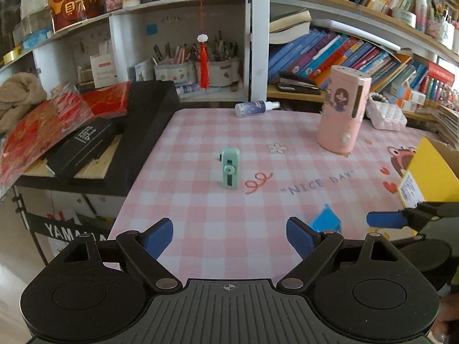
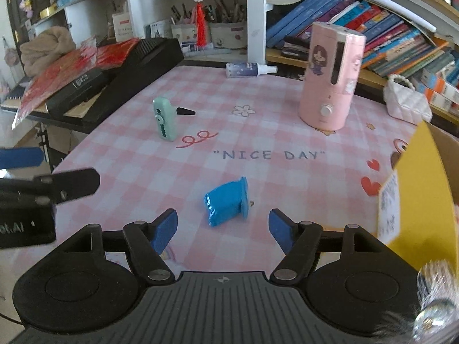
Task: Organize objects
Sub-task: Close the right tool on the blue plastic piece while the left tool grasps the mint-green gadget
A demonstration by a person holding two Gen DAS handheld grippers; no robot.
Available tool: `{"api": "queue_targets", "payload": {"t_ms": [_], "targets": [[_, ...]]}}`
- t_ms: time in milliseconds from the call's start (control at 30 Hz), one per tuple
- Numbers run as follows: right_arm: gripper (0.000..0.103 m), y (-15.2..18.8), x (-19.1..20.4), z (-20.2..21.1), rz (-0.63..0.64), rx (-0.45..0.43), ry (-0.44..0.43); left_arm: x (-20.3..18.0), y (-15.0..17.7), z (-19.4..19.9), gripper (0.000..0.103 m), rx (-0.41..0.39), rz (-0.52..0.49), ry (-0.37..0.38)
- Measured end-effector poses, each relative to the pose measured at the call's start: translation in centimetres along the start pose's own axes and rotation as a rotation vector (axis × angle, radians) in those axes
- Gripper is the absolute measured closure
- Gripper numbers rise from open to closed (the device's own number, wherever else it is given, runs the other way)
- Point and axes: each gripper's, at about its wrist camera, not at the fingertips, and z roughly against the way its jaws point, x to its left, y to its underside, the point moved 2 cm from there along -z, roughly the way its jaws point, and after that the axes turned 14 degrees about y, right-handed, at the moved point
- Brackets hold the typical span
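A worktop (image 2: 258, 172) covered in a pink and white checked cloth, printed with "NICE DAY", hearts and a flower, is filling both views.

The left gripper (image 1: 229, 239) is hovering over the near edge of the worktop with its 2 blue-padded jaws spread wide and nothing between them. It is pointing toward a small mint-green sharpener (image 1: 230, 168), which is standing upright near the middle of the cloth, well apart from the gripper. The sharpener is a rounded block with a round dial and a dark slot on its face, and in the right wrist view a black crank is sticking out from its side.

The right gripper (image 2: 223, 230) is also released, jaws apart and gripping nothing. Just beyond its fingertips, a blue packet (image 2: 226, 202) is lying on the cloth, not touching either pad. The packet is shiny, crinkled and pillow-shaped, with a flat sealed edge on its right side.

Farther back, a tall pink humidifier (image 2: 330, 80) with a cartoon girl and a round knob is standing upright on the right. A small spray bottle (image 2: 249, 69) is lying on its side at the far edge. A yellow box (image 2: 421, 177) is sitting at the right edge. Crowded bookshelves (image 2: 373, 25) are rising behind the worktop.
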Motion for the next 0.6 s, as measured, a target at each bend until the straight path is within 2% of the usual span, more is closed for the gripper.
{"api": "queue_targets", "payload": {"t_ms": [100, 367, 500, 600], "targets": [[0.031, -0.5, 0.2, -1.5, 0.015, 0.014, -0.008, 0.1, -0.8, -1.3, 0.015, 0.0, 0.0, -0.006], [0.033, -0.9, 0.6, -4.6, 0.048, 0.051, -0.034, 0.6, -2.4, -5.0, 0.015, 0.0, 0.024, -0.006], [0.037, -1.1, 0.7, -5.3, 0.058, 0.059, -0.051, 1.0, -3.0, -6.8, 0.016, 0.004, 0.043, -0.018], [0.05, -1.1, 0.7, -5.7, 0.068, 0.066, -0.069, 1.5, -3.5, -8.3, 0.016, 0.005, 0.056, -0.028]]}}
